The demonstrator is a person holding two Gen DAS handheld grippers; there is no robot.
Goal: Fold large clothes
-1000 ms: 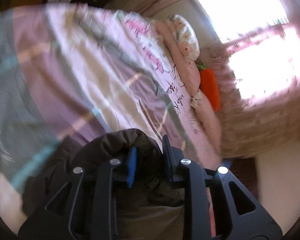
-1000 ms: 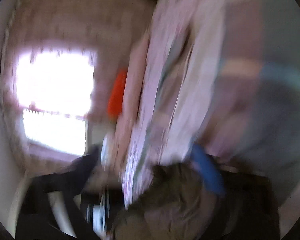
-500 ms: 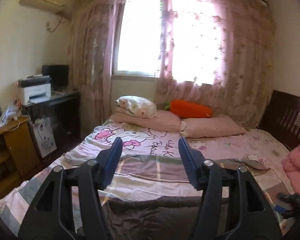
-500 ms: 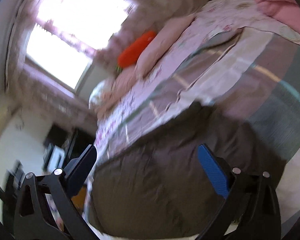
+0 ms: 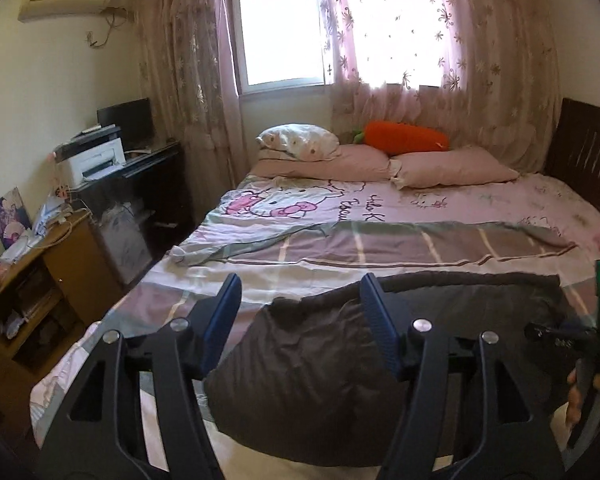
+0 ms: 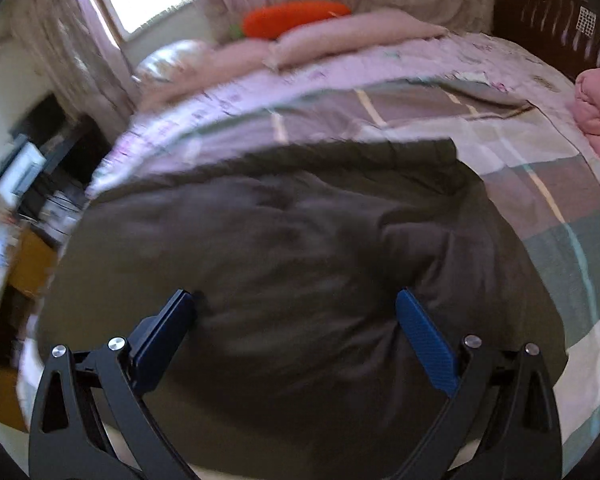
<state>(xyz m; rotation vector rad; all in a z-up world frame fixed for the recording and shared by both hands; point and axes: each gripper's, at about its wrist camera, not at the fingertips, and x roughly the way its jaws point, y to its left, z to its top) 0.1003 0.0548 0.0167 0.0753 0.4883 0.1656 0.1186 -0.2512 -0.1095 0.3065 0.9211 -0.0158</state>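
Observation:
A large dark grey-brown garment (image 5: 324,364) lies spread on the near part of the bed; it fills the middle of the right wrist view (image 6: 284,248). My left gripper (image 5: 300,292) is open and empty, held above the garment's near left part. My right gripper (image 6: 296,300) is open and empty, just above the garment's near edge. The right gripper's body and the hand that holds it show at the right edge of the left wrist view (image 5: 592,344).
The bed has a plaid quilt (image 5: 380,244) and a pink cartoon sheet (image 5: 300,200). Pink pillows (image 5: 452,168) and an orange carrot cushion (image 5: 404,140) lie at the head. A pink bundle (image 6: 596,104) lies at the right. A wooden desk (image 5: 40,276) and a printer (image 5: 92,160) stand left.
Both grippers were shut on the dark garment a second ago. They have opened, let it drop flat on the bed, and drawn back level above it.

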